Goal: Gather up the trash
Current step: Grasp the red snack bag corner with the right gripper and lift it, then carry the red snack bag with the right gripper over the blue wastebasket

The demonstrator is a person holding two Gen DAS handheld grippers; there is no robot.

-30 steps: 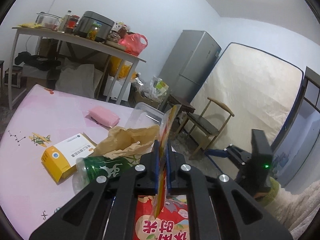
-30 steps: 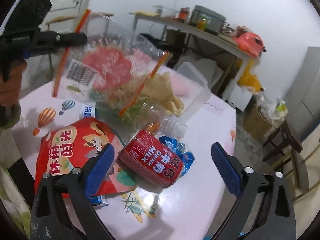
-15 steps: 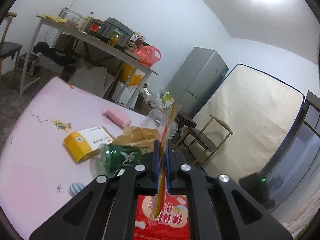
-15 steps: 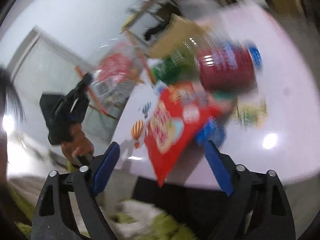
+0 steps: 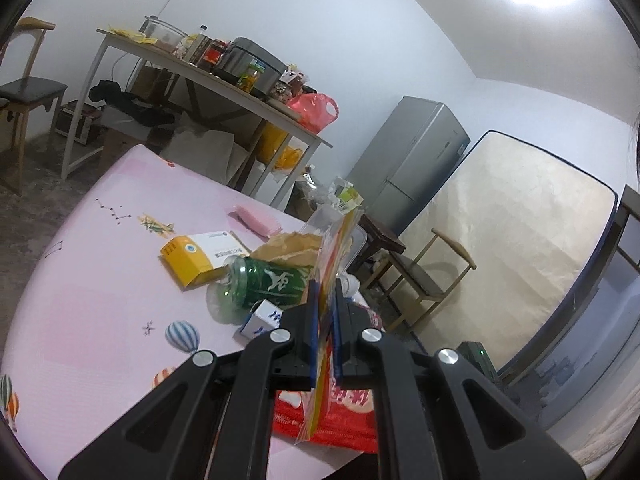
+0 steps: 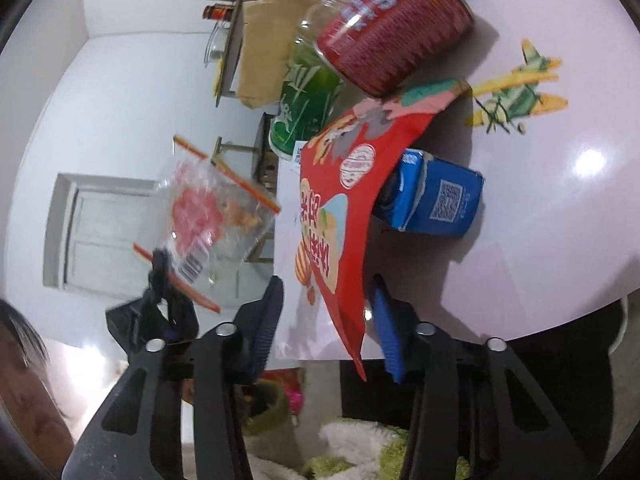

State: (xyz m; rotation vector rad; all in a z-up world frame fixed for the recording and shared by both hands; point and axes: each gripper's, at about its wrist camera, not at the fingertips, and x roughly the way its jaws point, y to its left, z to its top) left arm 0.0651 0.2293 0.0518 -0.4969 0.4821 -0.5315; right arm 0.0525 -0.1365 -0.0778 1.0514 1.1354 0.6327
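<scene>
Your left gripper (image 5: 325, 334) is clamped on the edge of a clear bag (image 6: 208, 216), which you hold up off the table (image 5: 92, 280); the bag has orange strips along its sides and a red print inside. In the right wrist view that bag hangs in the air to the left of the table edge, with the left gripper below it.

Your right gripper (image 6: 326, 320) is closing, its blue pads either side of the corner of a red packet (image 6: 340, 208) that overhangs the table edge; the pads do not press on the packet yet. The packet lies partly over a blue carton (image 6: 436, 200), and its far end touches a red can (image 6: 394, 28) lying on its side. Beside the can lies a green bottle (image 6: 308, 96), also on its side, with brown paper (image 6: 268, 48) beyond it.

In the left wrist view, a yellow box (image 5: 200, 256) sits just beside the green bottle's base, and a pink pack (image 5: 256, 220) lies farther back on the pink cloth.
</scene>
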